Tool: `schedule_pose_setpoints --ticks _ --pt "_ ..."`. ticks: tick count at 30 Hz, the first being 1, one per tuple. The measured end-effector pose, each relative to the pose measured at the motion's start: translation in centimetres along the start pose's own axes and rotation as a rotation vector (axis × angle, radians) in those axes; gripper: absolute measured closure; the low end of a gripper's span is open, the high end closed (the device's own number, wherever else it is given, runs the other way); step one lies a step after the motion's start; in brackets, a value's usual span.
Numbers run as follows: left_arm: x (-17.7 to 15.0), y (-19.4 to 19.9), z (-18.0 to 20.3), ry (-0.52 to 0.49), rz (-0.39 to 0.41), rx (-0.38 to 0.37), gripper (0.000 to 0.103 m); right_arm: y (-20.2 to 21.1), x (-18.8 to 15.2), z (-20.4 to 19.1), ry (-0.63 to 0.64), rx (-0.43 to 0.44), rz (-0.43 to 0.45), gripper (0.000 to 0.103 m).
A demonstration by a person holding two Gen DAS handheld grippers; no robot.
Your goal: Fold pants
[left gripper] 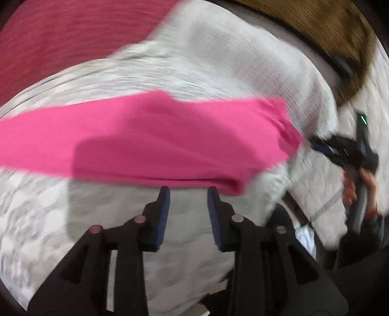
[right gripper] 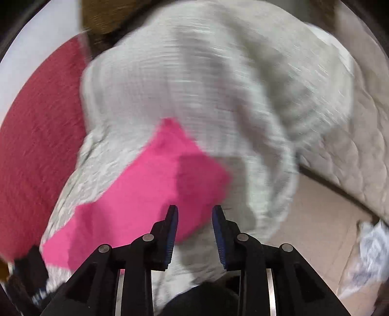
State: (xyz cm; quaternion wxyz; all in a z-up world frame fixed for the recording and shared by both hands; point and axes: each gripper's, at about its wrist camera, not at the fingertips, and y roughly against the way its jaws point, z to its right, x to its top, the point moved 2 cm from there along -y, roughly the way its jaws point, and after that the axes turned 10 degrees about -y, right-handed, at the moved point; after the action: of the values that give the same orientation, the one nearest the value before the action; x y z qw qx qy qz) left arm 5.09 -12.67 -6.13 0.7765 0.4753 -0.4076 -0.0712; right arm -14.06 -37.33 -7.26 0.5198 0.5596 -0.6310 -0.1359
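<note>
The bright pink pants [left gripper: 145, 136] lie folded into a long band across a pale grey-white blanket [left gripper: 218, 60] on a bed. My left gripper [left gripper: 189, 189] hovers just short of the band's near edge, open, with only blanket showing between its blue-padded fingers [left gripper: 165, 206]. In the right wrist view one end of the pants [right gripper: 145, 189] reaches up to my right gripper [right gripper: 195, 207], which is open above that corner with no pad pressing on cloth. Both views are blurred. The right gripper [left gripper: 323, 147] also shows at the right of the left wrist view, held by a person's hand [left gripper: 352, 187].
A dark red cover [left gripper: 60, 36] lies beyond the blanket. A quilted white mattress [right gripper: 352, 158] drops off at the right to a beige floor [right gripper: 316, 218], where a crumpled white wrapper [right gripper: 369, 243] sits. Brown wood [left gripper: 316, 21] shows past the bed's far side.
</note>
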Motion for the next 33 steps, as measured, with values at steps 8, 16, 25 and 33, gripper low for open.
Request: schedule_pose_setpoints --ticks 8,16,25,33 --pt "-4.4 8.6 -17.3 0.395 0.112 0.276 0.064 -4.4 -9.8 -16.1 0.432 0.232 -0.282 0.074" --pt "-6.2 9.1 -30.4 0.669 0.144 0.269 0.061 -6.7 -18.8 -25.2 0.684 0.296 -0.445 0.074" --pt "-4.1 2.4 -39.4 0.815 0.101 0.19 0.034 -10.5 -22.6 -28.3 0.759 0.258 -0.5 0.072" --pt "-2.6 0.7 -42.0 0.85 0.142 0.207 0.036 -12.1 -24.1 -29.9 0.996 0.073 -0.249 0.051"
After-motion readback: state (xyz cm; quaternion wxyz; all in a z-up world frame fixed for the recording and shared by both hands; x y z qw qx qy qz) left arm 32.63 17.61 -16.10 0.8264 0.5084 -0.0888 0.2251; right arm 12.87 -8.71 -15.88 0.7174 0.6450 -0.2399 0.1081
